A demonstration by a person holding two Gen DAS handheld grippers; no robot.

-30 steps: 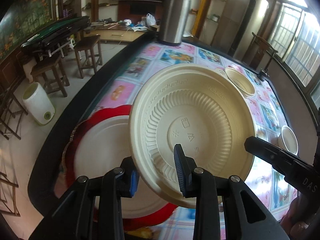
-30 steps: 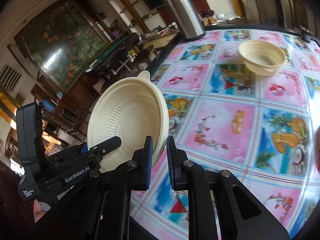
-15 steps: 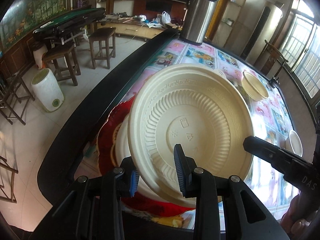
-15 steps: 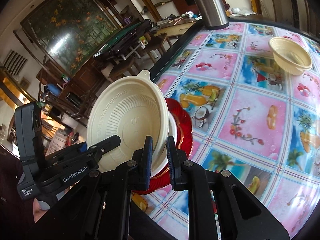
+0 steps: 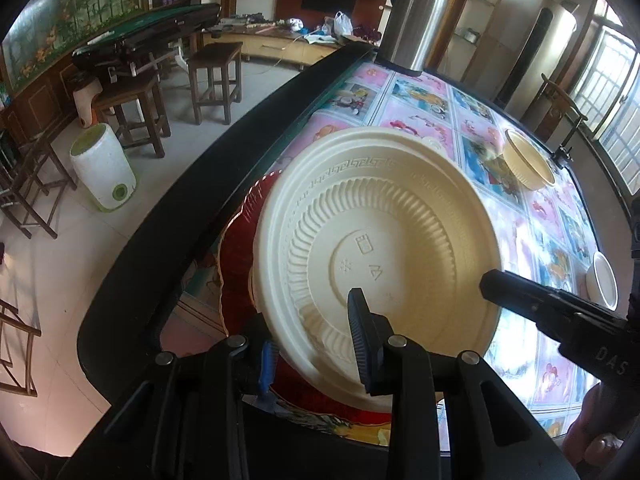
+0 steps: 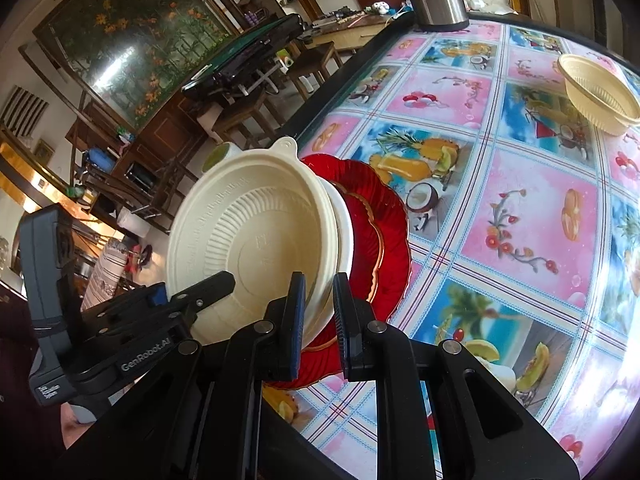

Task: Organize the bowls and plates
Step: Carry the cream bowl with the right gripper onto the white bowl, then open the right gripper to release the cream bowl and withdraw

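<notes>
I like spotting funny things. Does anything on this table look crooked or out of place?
Yes. The cream plate is steeply tilted, pinched at its rim by both tools above the red plate. One cream bowl leans askew further along the table.

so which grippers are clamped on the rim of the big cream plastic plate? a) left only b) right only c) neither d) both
d: the left gripper and right gripper each have their fingers closed on the big cream plastic plate's rim, above the red plate.
</notes>
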